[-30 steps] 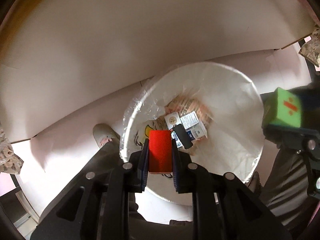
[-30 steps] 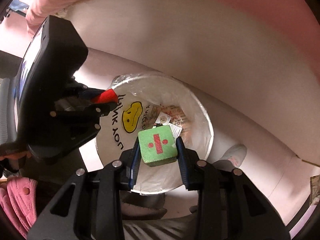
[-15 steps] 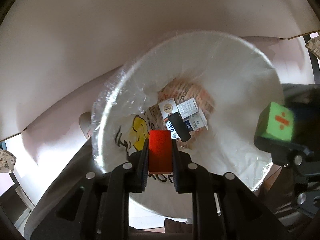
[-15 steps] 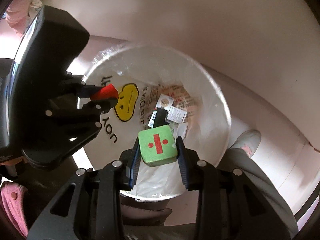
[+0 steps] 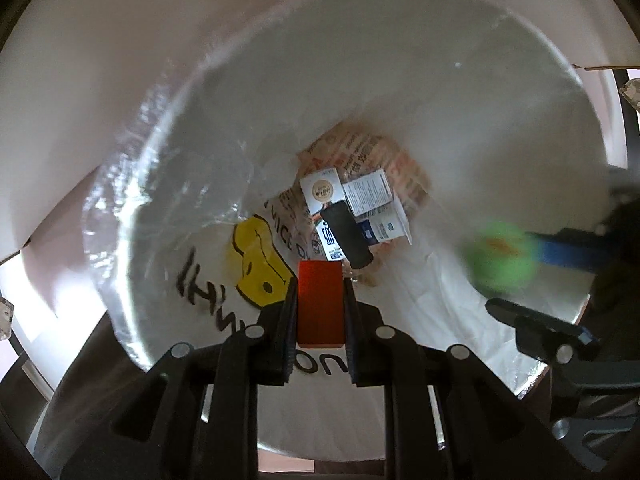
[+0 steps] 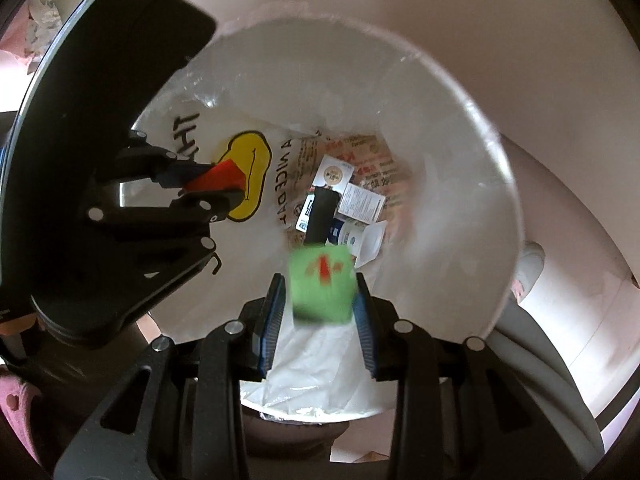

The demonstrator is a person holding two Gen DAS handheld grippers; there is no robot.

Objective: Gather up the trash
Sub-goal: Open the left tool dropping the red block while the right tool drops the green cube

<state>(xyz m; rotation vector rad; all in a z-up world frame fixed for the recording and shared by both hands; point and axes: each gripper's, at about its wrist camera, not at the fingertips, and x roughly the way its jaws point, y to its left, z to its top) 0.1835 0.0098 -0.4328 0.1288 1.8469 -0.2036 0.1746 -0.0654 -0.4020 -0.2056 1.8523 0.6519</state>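
Note:
My left gripper [image 5: 320, 292] is shut on a red block [image 5: 320, 308] and holds it over the mouth of a white bin [image 5: 168, 128] lined with a plastic bag. My right gripper [image 6: 320, 300] has its jaws spread, and a blurred green cube [image 6: 322, 288] with a red mark sits loose between them, above the bin [image 6: 460, 112]. The green cube also shows blurred at the right of the left wrist view [image 5: 500, 260]. The left gripper with the red block [image 6: 218, 178] shows at the left of the right wrist view.
Several small boxes and wrappers [image 5: 360, 208] lie at the bottom of the bin, also in the right wrist view [image 6: 348, 204]. The bag has a yellow smiley print [image 5: 256, 264]. A person's leg and shoe [image 6: 528, 264] stand beside the bin. A pale wall [image 5: 120, 40] is behind.
Both grippers have moved lower and closer over the bin. The right gripper's jaws have spread apart and the green cube has come loose, blurred by motion. The left gripper still grips the red block.

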